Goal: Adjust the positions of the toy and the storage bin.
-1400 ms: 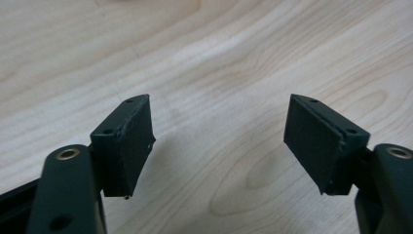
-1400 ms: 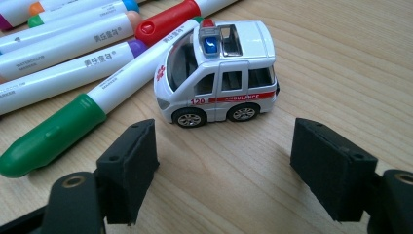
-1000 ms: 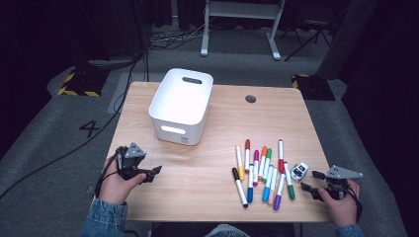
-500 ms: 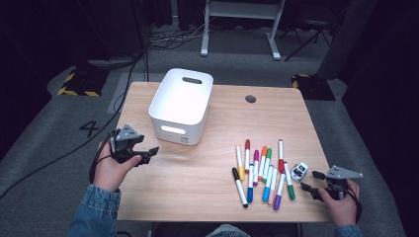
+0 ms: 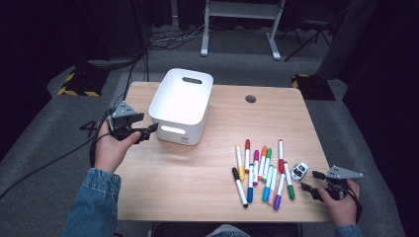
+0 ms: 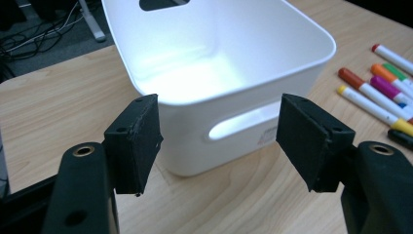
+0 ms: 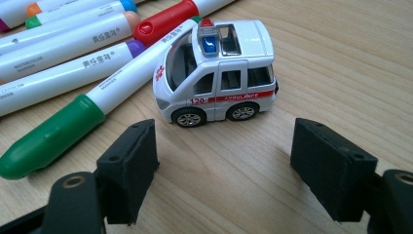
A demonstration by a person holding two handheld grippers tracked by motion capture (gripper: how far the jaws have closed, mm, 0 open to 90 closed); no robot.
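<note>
High view: the left claw, spread wide, sits just left of the white bin. The right claw, spread too, sits right of it, near the toy ambulance.

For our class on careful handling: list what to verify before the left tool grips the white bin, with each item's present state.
1. Left tool open: ok.
2. White bin between its jaws: not ok, it lies ahead of them.
3. Bin holds nothing: ok.
4. Markers apart from the bin: ok.
5. Right tool open, holding nothing: ok.
6. Toy ambulance upright on the table: ok.
</note>
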